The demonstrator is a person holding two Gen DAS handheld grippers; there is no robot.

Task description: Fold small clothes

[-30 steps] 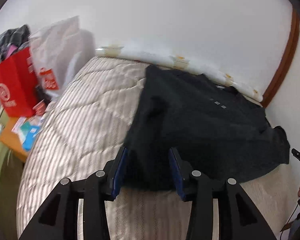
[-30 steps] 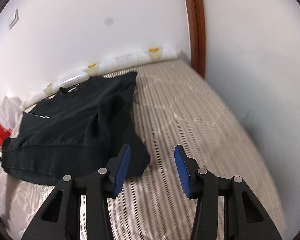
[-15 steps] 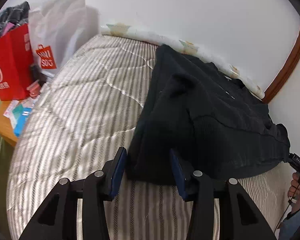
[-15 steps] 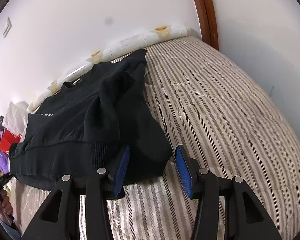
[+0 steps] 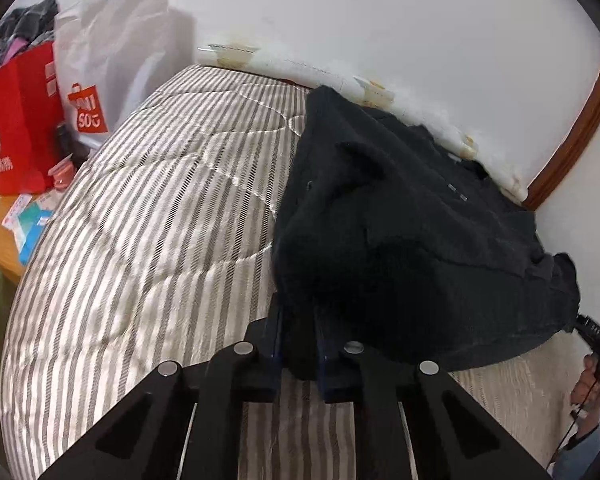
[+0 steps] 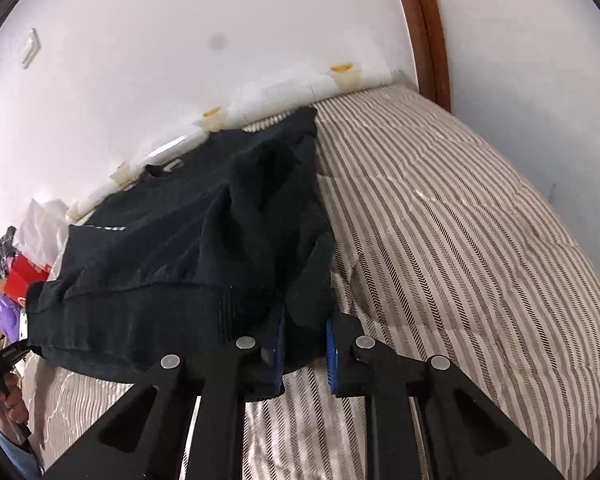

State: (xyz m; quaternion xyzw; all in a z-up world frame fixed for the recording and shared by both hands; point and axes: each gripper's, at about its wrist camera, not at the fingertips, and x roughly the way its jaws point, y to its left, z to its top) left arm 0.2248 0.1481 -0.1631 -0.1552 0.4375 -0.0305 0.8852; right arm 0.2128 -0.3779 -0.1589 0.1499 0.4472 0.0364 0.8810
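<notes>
A black sweater [image 5: 400,220] lies spread on the striped bed cover [image 5: 140,240], its neck toward the wall and its hem toward me. My left gripper [image 5: 299,316] is shut on the near left hem corner, and the dark cloth fills the gap between its blue pads. In the right wrist view the same sweater [image 6: 180,240] rises bunched at its near right corner. There my right gripper [image 6: 306,320] has its jaws closing, with that corner's cloth pinched between the pads.
A red bag [image 5: 16,120] and a white shopping bag [image 5: 116,52] stand off the bed's left side. A white wall runs along the far edge, with a brown wooden frame [image 6: 428,28] at the right. Bare striped cover [image 6: 460,240] stretches right of the sweater.
Both grippers sank toward the hem and their jaws, wide apart before, have closed onto the sweater's two near corners. The cloth now bunches up at each grip.
</notes>
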